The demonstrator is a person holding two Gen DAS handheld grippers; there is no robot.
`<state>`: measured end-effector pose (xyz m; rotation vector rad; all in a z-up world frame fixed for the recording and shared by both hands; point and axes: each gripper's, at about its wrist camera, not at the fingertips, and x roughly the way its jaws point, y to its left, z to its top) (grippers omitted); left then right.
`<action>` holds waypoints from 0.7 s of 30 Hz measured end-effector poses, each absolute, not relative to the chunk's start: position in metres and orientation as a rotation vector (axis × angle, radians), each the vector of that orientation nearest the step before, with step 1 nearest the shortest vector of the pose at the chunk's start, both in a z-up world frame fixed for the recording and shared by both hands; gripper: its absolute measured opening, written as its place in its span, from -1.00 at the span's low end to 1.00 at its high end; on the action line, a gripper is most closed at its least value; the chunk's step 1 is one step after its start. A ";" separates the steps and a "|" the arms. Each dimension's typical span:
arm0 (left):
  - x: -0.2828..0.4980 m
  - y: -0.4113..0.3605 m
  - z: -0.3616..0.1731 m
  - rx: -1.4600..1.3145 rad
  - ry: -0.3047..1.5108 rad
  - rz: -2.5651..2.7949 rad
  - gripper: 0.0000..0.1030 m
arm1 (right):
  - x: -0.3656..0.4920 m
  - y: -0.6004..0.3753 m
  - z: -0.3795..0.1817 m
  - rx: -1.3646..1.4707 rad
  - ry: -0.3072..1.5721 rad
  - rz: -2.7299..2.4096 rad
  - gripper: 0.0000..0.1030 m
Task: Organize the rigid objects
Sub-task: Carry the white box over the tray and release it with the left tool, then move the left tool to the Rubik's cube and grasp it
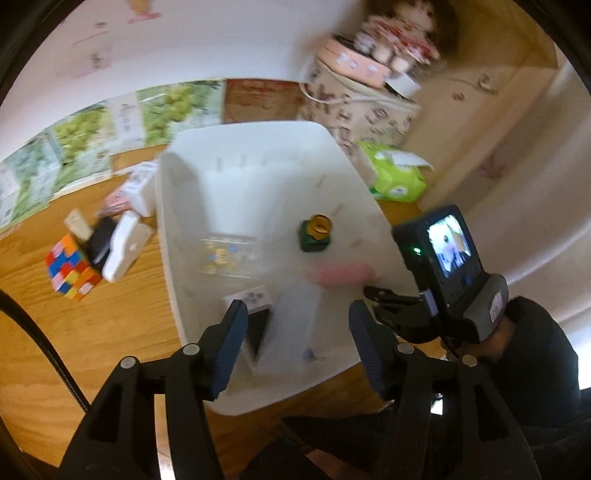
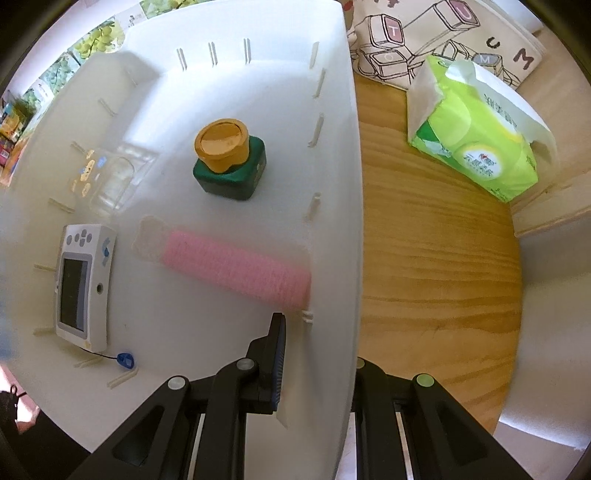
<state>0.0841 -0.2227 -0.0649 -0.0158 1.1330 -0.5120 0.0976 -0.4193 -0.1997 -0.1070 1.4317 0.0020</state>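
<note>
A white plastic bin [image 1: 173, 236] sits on a wooden table. Inside lie a green bottle with a gold cap [image 1: 316, 233], a pink roll in a clear tube [image 1: 341, 276], a clear case of small items [image 1: 227, 256] and a white handheld device [image 1: 255, 317]. My left gripper [image 1: 297, 345] is open and empty above the bin's near end. My right gripper [image 2: 317, 365] straddles the bin's right wall [image 2: 332, 258], one finger [image 2: 277, 365] inside, the other hidden outside. The bottle [image 2: 229, 158], roll [image 2: 236, 267] and device [image 2: 83, 286] show in the right wrist view.
Left of the bin lie a colourful puzzle cube [image 1: 72, 267], a black object [image 1: 99, 242] and white boxes [image 1: 123, 247]. A green tissue pack [image 2: 476, 129] and a printed fabric bag [image 2: 424, 33] stand to the right. Wooden table [image 2: 436, 277] borders a drop.
</note>
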 end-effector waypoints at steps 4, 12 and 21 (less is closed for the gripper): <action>0.087 -0.196 -0.068 -0.083 1.124 -0.444 0.19 | 0.097 -0.418 -0.203 -0.114 1.434 -0.023 -0.67; 0.100 -0.127 -0.087 -0.203 1.153 -0.282 0.29 | 0.099 -0.415 -0.201 -0.118 1.425 -0.084 -0.67; 0.113 -0.054 -0.118 -0.318 1.206 -0.118 0.29 | 0.107 -0.423 -0.199 -0.079 1.452 -0.128 -0.67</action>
